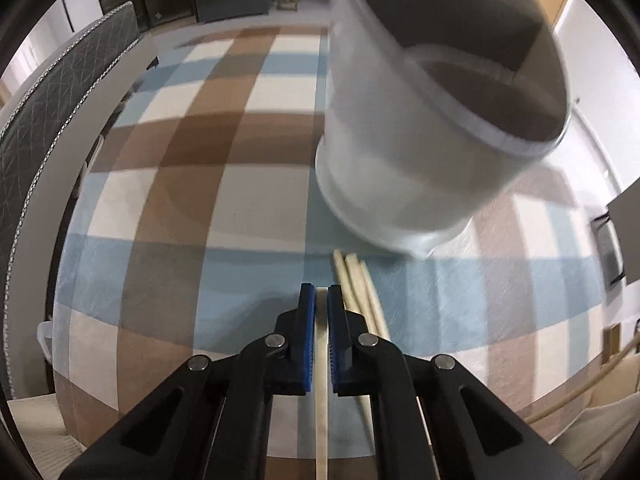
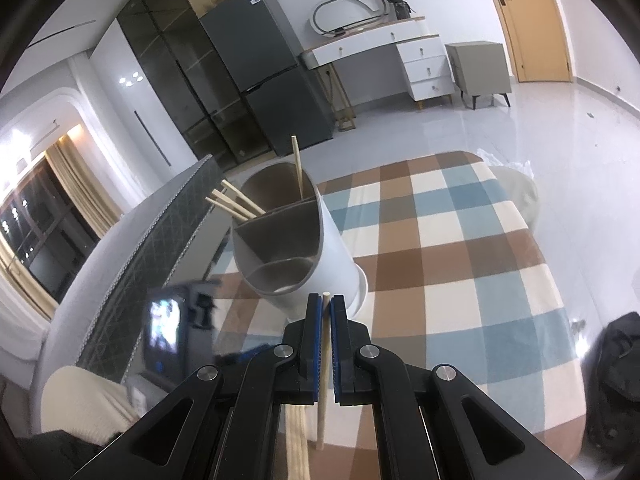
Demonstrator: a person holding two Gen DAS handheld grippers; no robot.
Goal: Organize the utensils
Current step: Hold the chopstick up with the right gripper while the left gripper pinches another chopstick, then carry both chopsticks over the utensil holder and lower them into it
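Note:
In the left wrist view my left gripper (image 1: 321, 292) is shut on a pale flat chopstick (image 1: 322, 360) that runs back between the blue pads. Several loose wooden chopsticks (image 1: 356, 280) lie on the cloth just right of the fingertips. The white utensil holder (image 1: 400, 152) looms blurred ahead and to the right. In the right wrist view my right gripper (image 2: 326, 300) is shut on a round wooden chopstick (image 2: 323, 420), close in front of the holder (image 2: 332, 248). The holder's grey compartments contain a few chopsticks (image 2: 236, 204) and one upright stick (image 2: 298, 168).
A blue, brown and cream checked cloth (image 2: 460, 260) covers the table, whose far edge (image 2: 532, 216) drops to a shiny floor. A dark quilted panel (image 1: 40, 120) stands along the left. A blurred dark device (image 2: 168, 328) sits left of the holder. More sticks (image 2: 296, 440) lie under the right gripper.

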